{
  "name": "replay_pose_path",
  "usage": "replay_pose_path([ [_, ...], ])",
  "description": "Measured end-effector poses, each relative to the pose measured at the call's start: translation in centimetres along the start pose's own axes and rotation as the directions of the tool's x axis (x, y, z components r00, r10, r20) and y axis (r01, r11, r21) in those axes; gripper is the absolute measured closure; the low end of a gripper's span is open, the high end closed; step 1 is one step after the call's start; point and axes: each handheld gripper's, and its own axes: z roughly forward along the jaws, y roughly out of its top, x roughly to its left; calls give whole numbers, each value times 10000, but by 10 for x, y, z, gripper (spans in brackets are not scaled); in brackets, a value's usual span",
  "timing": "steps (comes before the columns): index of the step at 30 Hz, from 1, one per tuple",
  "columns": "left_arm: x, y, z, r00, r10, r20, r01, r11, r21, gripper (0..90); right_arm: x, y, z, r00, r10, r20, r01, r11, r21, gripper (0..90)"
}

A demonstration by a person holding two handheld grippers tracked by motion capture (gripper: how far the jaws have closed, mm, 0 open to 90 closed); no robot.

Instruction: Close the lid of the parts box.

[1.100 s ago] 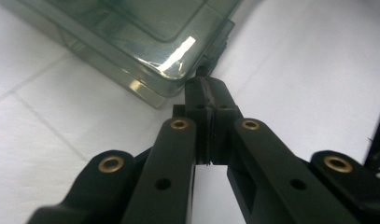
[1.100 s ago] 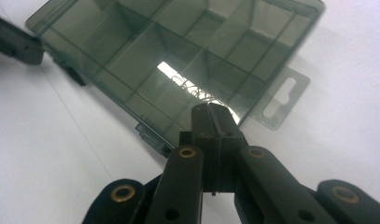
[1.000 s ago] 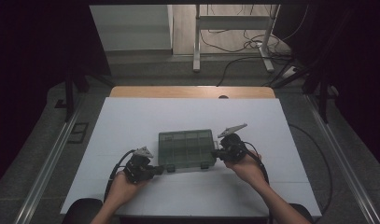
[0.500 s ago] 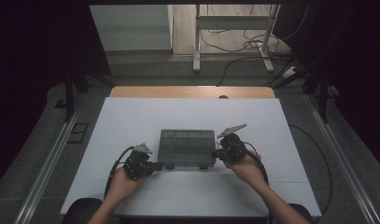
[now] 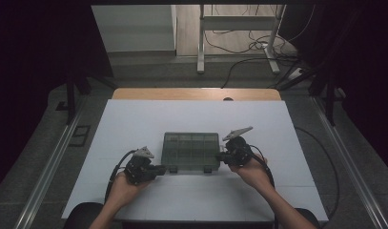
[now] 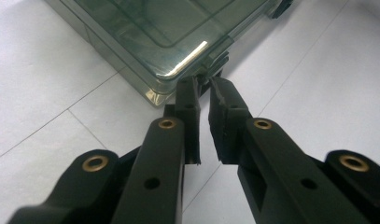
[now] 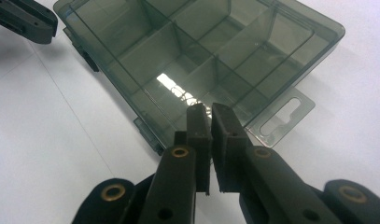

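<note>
A smoky see-through compartment box [image 5: 190, 150] lies shut on the white table, near its front. My left gripper [image 5: 163, 168] is at the box's front left corner [image 6: 155, 91]. Its jaws have just been opening and stand a narrow gap apart, the left gripper [image 6: 204, 88] tips flanking a dark latch [image 6: 216, 69] without pressing it. My right gripper [image 5: 219, 156] is at the box's right end. Its jaws have also just been opening to a thin slit, and the right gripper [image 7: 207, 112] tips hover over the box [image 7: 201, 51] rim beside a hang tab [image 7: 283, 116], with nothing seen between them.
The white table top [image 5: 191, 114] has a wooden strip [image 5: 196, 94] along its far edge. Metal rails [image 5: 53, 162] run along both sides. Behind the table stand frame legs [image 5: 200, 43] and loose cables [image 5: 239, 45] on the floor. The left gripper [image 7: 24, 18] shows far off in the right gripper view.
</note>
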Motion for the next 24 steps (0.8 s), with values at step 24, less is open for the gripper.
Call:
replay_pose_path([
  [24, 7, -6, -23, 9987, 37, -509, -59, 9991, -427, 738, -3, 0, -14, 9994, -263, 209, 271, 9989, -370, 718],
])
